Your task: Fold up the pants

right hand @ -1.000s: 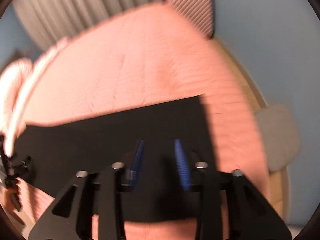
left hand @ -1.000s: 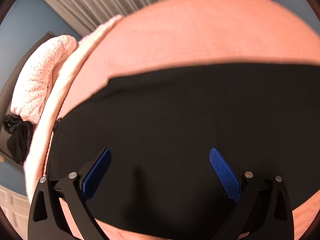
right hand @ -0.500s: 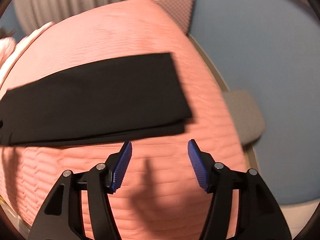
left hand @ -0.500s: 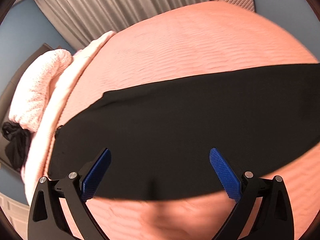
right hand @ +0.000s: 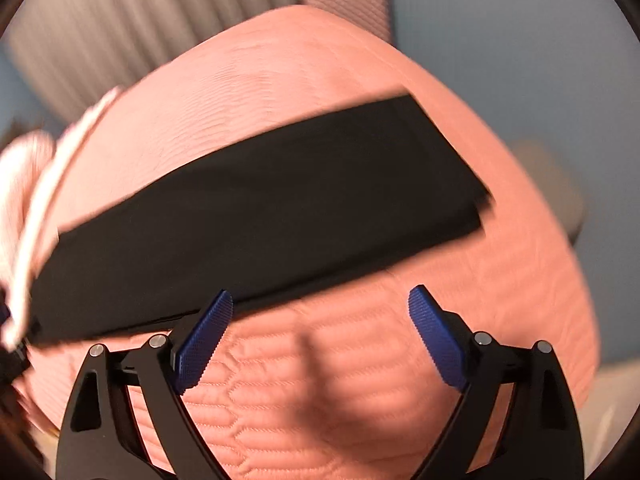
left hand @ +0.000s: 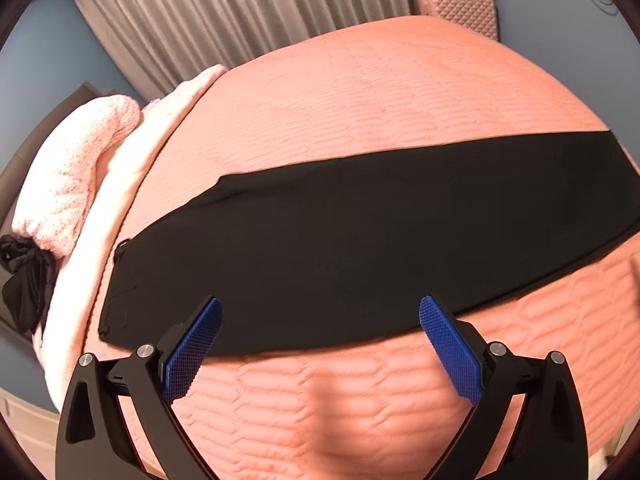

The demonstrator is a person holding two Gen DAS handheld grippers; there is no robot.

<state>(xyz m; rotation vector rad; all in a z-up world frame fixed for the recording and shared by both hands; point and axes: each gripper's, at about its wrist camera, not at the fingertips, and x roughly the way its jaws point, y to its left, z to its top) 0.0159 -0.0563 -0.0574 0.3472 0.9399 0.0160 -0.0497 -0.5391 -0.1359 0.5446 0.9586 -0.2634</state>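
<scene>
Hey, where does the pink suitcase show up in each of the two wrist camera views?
Left wrist: the pink suitcase stands at the top right, behind the far edge of the bed, right of the curtain.
Right wrist: the pink suitcase sits at the top, just right of centre, blurred, again behind the bed.
Shared landmark: the black pants lying as a long band across the bed.

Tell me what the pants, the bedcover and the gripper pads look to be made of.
Pants: smooth matte black woven or knit fabric; lies flat, no sheen, weave too fine to tell.
Bedcover: salmon-pink quilted textile, soft matte; stitched hexagon pattern puffs between the seams.
Pads on the left gripper fingers: blue, likely rubber or textured plastic; a fine grid of knurling shows. The arms behind look like black rigid plastic.
</scene>
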